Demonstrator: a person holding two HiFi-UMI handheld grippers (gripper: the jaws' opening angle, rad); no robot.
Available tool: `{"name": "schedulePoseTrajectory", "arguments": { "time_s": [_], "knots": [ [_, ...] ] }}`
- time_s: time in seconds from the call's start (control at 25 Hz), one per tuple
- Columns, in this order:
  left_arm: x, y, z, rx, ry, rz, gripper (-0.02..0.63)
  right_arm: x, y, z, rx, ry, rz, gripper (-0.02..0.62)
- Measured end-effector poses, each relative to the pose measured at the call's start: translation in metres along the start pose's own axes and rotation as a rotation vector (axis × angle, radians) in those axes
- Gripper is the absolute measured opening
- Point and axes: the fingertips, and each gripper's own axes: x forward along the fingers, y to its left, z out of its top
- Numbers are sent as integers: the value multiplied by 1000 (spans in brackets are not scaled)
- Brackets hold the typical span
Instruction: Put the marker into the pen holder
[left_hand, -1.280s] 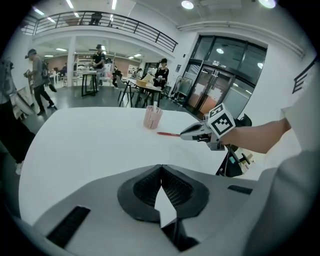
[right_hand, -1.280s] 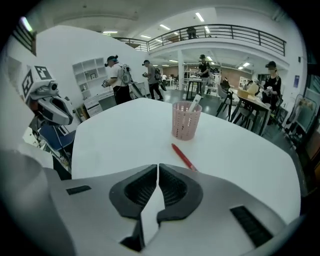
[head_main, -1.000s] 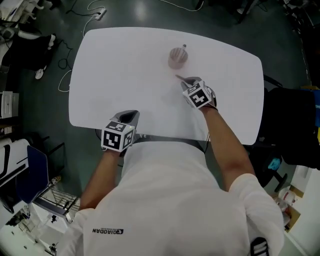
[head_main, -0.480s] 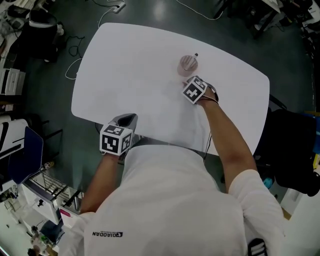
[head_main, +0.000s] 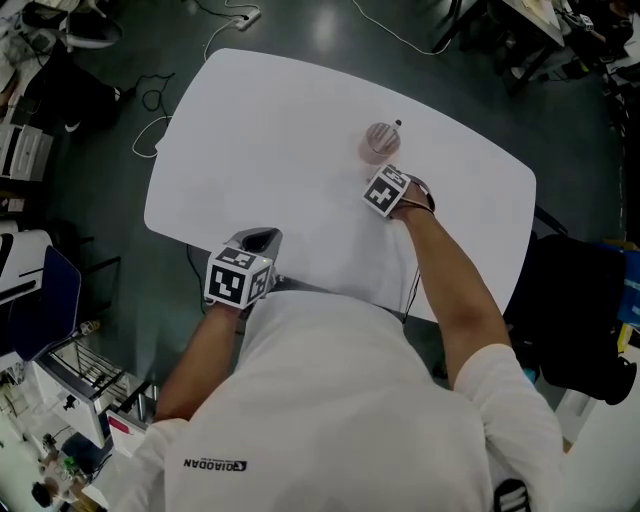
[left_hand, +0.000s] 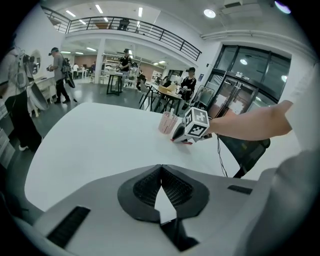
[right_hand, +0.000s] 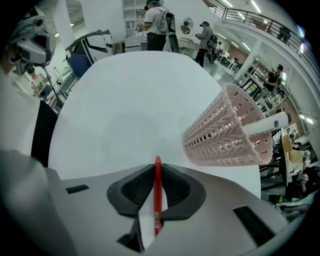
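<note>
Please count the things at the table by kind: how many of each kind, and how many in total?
Markers: 2 (red marker, white marker)
Pen holders: 1 (pink pen holder)
Total: 3

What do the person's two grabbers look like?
The left gripper and right gripper are grey with black ribbed pads. Each carries a white cube with black square markers. The person wears a white short-sleeved shirt. The right one's jaws have just been closing, a red marker between them.
</note>
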Motion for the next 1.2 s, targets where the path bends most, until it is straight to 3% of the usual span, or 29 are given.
{"name": "schedulePoseTrajectory", "arguments": {
  "time_s": [0.2,0.64,0.92,1.08,1.2],
  "knots": [
    [2,-4,6,48,4,-41,28,-29,4,-4,67,-74,-37,67],
    [13,-6,36,165,14,-151,28,-122,-15,-5,390,-367,-170,66],
    [18,-18,56,201,-12,-177,28,-200,-43,2,641,-672,-224,66],
    [16,-11,57,181,-26,-160,28,-232,-75,17,796,-854,-206,66],
    [12,-6,49,152,-30,-143,28,-245,-95,29,860,-929,-206,66]
  ]
}}
